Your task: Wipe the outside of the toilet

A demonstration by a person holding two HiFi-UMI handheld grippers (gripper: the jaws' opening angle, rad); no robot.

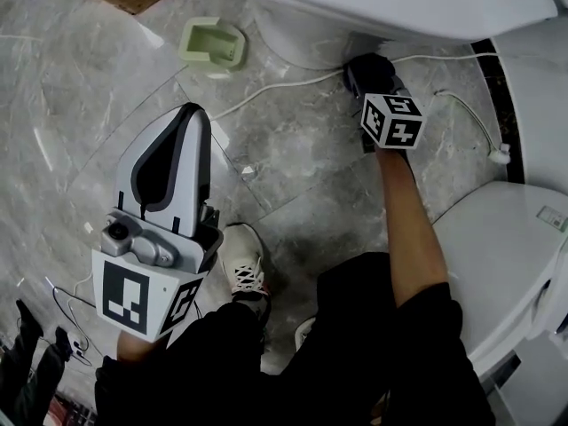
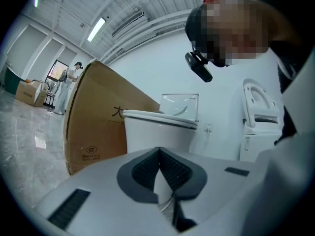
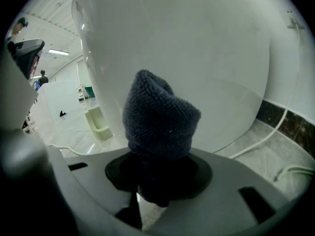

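right gripper view shows the right tool (image 3: pixel 158 183) clamped on a bunched dark blue cloth (image 3: pixel 160 117). the cloth tip stands against, or just off, the curved outer wall of the toilet (image 3: pixel 197 53), low near the floor. the left tool (image 2: pixel 160 154) is closed with nothing between its jaws and is held clear of the work.

risk: the cloth is gripped by its lower end only, so drag across the porcelain could pull it loose or fold it over. a white cable (image 1: pixel 266 90) lies on the floor beside the toilet base and could snag the tool.

a small green tray (image 1: pixel 213 43) near the base appears empty. the contents of the cardboard box (image 2: pixel 98 122) are not visible.
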